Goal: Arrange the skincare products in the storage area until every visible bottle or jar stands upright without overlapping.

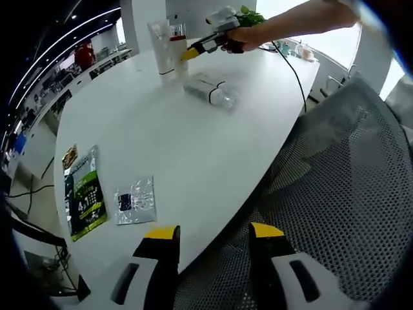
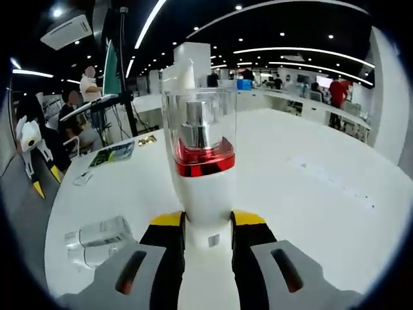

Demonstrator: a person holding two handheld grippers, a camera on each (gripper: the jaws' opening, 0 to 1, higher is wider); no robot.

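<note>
Pump bottle (image 2: 201,155) w/ red collar stands upright on table (image 2: 310,194), right claw (image 2: 208,226) pinching its base. Step: placing it. Next: release, then right the clear bottles (image 2: 98,240) lying at 8 o'clock. Left claw (image 1: 213,240) spread, idle.

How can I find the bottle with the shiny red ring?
Look at the white table, right in front of the right gripper. The bottle stands upright between its jaws. It has a white body, a clear cap and a shiny red collar; the clear bottles beside it lie flat.
</note>
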